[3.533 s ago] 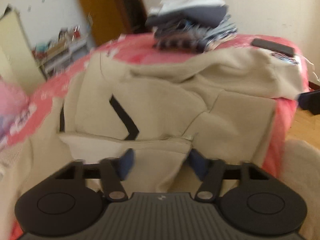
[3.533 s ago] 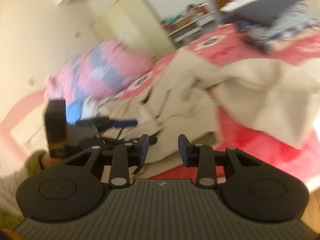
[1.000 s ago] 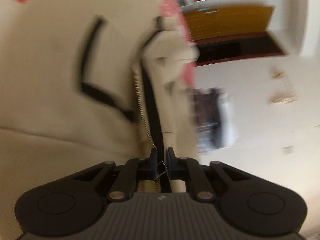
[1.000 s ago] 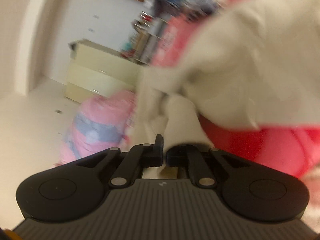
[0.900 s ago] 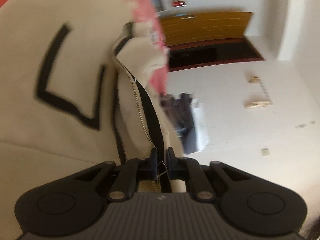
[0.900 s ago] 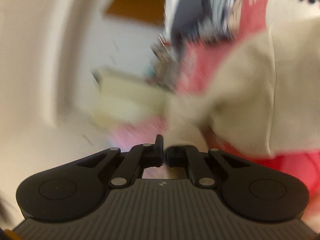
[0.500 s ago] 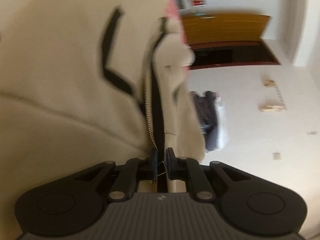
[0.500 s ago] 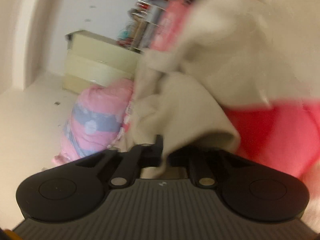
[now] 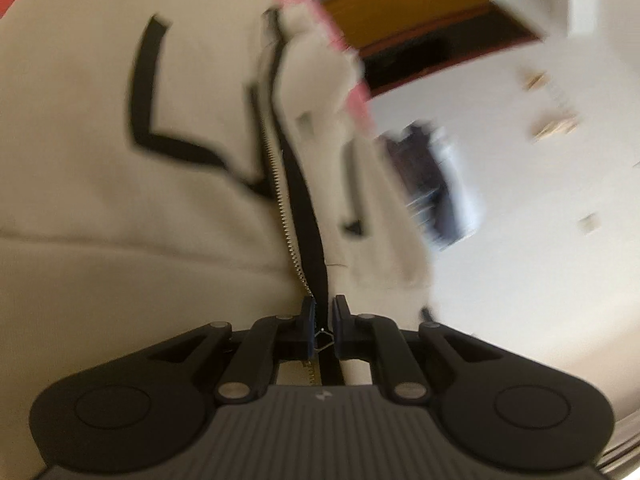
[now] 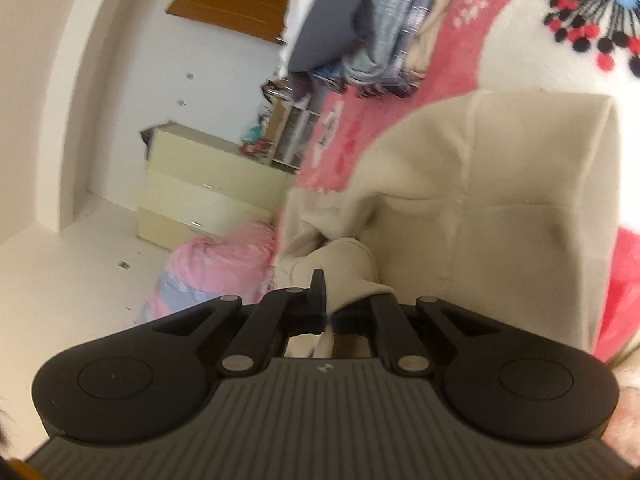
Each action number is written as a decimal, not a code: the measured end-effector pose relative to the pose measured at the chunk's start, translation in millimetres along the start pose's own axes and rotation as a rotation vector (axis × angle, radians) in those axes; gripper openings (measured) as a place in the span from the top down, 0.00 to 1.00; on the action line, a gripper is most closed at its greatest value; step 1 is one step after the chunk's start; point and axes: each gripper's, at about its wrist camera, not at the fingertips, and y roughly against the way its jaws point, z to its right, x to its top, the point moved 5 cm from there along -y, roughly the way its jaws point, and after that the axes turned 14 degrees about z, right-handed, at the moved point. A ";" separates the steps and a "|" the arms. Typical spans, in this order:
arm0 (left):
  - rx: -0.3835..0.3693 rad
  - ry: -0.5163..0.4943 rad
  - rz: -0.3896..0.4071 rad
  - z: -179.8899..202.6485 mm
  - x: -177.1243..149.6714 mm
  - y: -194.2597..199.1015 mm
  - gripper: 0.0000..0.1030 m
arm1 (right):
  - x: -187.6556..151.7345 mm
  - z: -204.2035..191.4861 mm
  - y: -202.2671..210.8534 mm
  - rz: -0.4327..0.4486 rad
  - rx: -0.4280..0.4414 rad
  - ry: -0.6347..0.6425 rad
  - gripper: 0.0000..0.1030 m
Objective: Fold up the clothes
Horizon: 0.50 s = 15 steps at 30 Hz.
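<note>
A cream zip jacket (image 9: pixel 100 184) with black stripes fills the left wrist view, rolled on its side. My left gripper (image 9: pixel 322 322) is shut on the jacket's zipper edge (image 9: pixel 308 216), the metal teeth and black tape running up from between its pads. In the right wrist view the same cream jacket (image 10: pixel 500 200) lies over the pink bedspread (image 10: pixel 452 48). My right gripper (image 10: pixel 327 306) is shut on a fold of the jacket's cloth, which bulges over the right finger and hides it.
A stack of folded clothes (image 10: pixel 360 32) sits further back on the bed. A cream chest of drawers (image 10: pixel 200 192) and a pink bundle (image 10: pixel 216 268) stand by the wall. An orange-brown door (image 9: pixel 408 4) shows past the bed.
Both grippers stayed shut on the jacket. The left view shifted and rolled, with the zipper still running up from the pads. The right view swung, and the jacket's panel now lies spread on the bedspread.
</note>
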 end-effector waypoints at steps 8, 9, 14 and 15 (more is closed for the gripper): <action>0.018 -0.098 0.070 10.2 21.1 28.9 0.77 | -2.6 -3.1 15.0 -0.044 -0.085 0.136 0.92; 0.021 -0.113 0.088 11.4 25.7 32.8 0.77 | -3.3 -7.4 17.7 -0.048 -0.095 0.173 0.90; 0.023 -0.334 0.123 41.3 24.1 29.1 0.76 | -6.1 -23.4 58.8 -0.013 -0.158 0.431 0.89; 0.005 -0.402 0.119 52.6 17.9 25.6 0.76 | -7.5 -29.7 65.0 0.001 -0.167 0.493 0.88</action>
